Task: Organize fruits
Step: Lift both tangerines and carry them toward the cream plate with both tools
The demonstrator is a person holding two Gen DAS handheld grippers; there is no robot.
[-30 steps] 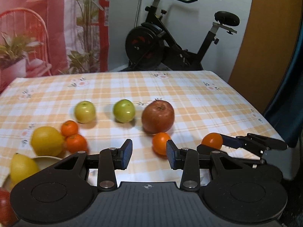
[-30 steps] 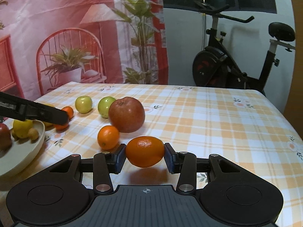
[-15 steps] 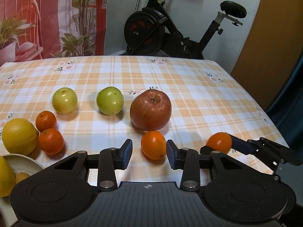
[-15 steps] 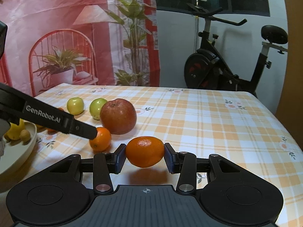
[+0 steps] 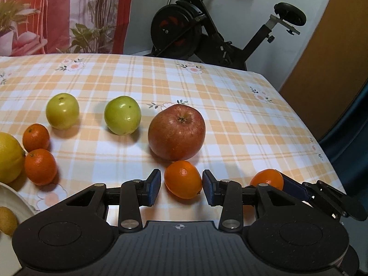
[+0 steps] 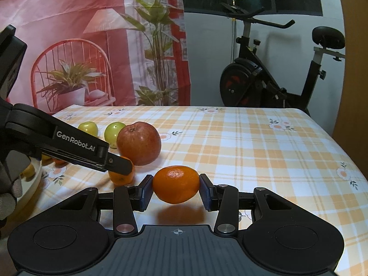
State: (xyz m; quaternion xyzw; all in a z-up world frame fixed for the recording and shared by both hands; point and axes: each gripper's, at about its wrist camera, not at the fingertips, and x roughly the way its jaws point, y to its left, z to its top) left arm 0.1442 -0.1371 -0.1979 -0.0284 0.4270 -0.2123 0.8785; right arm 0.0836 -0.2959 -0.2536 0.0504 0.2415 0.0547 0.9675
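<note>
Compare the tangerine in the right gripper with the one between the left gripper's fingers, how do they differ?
The tangerine in the right gripper is clamped by both pads and hangs clear of the tablecloth, a shadow beneath it; the tangerine at the left gripper lies on the cloth with gaps to both pads. The held one shows its dimpled end upward, the lying one is tipped sideways. Both are small, glossy and orange.

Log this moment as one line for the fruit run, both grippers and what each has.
left gripper: open, straddling a tangerine on the table | right gripper: shut on a lifted tangerine | red apple: on the tablecloth
</note>
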